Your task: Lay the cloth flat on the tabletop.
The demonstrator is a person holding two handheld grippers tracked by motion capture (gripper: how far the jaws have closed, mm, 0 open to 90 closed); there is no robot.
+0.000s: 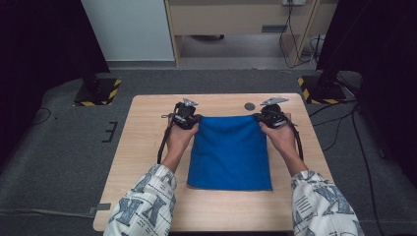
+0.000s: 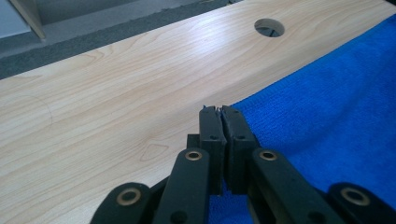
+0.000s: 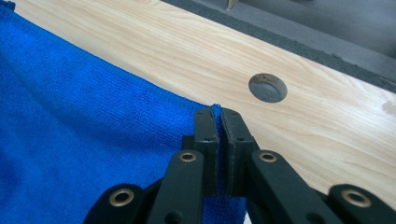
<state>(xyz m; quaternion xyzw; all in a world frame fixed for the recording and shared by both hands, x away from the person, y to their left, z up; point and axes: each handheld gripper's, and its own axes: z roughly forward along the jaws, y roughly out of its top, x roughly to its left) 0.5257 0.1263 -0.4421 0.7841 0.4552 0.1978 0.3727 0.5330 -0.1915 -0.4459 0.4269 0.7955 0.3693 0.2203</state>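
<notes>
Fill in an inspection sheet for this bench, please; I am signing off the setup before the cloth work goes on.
Surface: wooden table, light grain, one round hole near the far edge.
Job's things: blue cloth lying flat, its two far corners pinched.
Clutter: nothing seen on the table.
Grippers: left gripper shut on the cloth's far left corner; right gripper shut on the far right corner, a sliver of blue between its fingers.
Cables: a black cable trails from each gripper; more cables on the floor beyond.
Surroundings: grey carpet, two striped stand bases, wooden furniture behind.
</notes>
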